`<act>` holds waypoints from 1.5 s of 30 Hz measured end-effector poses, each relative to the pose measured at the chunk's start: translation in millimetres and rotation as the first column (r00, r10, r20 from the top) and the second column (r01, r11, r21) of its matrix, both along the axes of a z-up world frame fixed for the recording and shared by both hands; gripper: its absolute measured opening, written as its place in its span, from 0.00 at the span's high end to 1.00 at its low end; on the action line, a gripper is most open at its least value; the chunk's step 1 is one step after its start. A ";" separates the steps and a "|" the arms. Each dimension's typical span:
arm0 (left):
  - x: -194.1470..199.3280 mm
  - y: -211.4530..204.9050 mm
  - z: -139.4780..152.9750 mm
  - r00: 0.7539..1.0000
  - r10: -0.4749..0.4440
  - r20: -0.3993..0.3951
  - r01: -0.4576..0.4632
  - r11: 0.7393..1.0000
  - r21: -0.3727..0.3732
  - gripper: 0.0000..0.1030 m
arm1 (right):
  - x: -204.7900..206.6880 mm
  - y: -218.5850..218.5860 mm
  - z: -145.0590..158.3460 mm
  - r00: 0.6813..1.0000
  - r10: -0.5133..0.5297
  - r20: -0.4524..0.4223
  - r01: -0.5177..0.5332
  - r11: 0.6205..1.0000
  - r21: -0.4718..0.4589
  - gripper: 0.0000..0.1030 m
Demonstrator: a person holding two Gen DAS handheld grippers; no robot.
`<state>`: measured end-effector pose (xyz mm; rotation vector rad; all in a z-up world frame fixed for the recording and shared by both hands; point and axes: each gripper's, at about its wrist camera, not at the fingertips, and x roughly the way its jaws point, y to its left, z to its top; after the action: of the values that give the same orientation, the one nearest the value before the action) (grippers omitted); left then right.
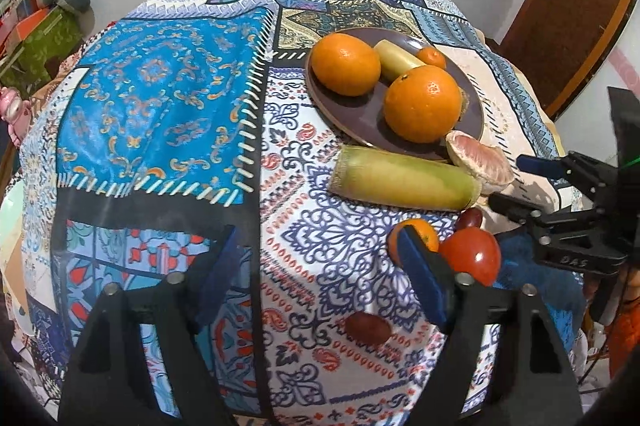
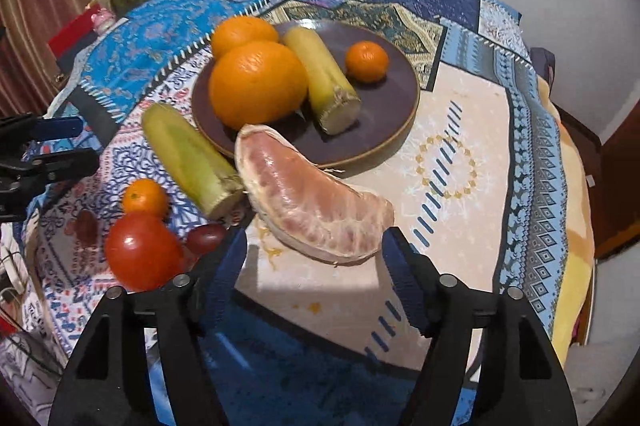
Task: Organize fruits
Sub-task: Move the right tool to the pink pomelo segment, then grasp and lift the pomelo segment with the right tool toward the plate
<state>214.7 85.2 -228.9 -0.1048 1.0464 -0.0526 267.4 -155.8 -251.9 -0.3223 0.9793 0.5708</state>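
Your right gripper [image 2: 312, 250] is standing wide and empty; the pomelo piece [image 2: 312, 193] is lying just ahead of its fingertips, long axis slanting across the jaws. Your left gripper [image 1: 320, 258], also wide, is waiting farther.

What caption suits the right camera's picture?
Open right gripper nears a pomelo wedge beside the fruit plate.

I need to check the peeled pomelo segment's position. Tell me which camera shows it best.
The right wrist view: the pomelo segment lies whole and near, just ahead of the open jaws, beside the plate. In the left wrist view it is smaller, off to the right, partly behind the sugarcane piece.
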 end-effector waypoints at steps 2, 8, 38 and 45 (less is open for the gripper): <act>3.1 -5.6 0.1 1.000 -0.005 0.004 0.005 1.000 0.003 0.15 | 2.9 2.3 -3.0 1.000 0.005 -0.002 -0.005 1.000 -0.008 0.35; 13.5 -21.9 -0.4 0.999 -0.038 -0.003 0.038 0.999 0.008 0.13 | 6.7 14.1 -11.2 0.998 0.037 0.055 -0.033 0.997 -0.076 0.34; 48.4 -67.6 -21.4 0.999 -0.005 -0.035 0.007 0.999 0.052 0.00 | -13.1 -28.7 21.1 0.995 0.029 0.093 -0.038 0.994 0.103 0.71; 43.0 -26.9 -10.9 0.993 0.117 -0.010 -0.116 0.990 0.080 0.03 | -12.1 -44.5 27.4 0.998 -0.030 0.050 0.021 0.983 0.185 0.74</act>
<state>257.7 58.2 -239.8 -0.0946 1.0542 0.0957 255.3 -200.3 -224.5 -0.1585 0.8715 0.6219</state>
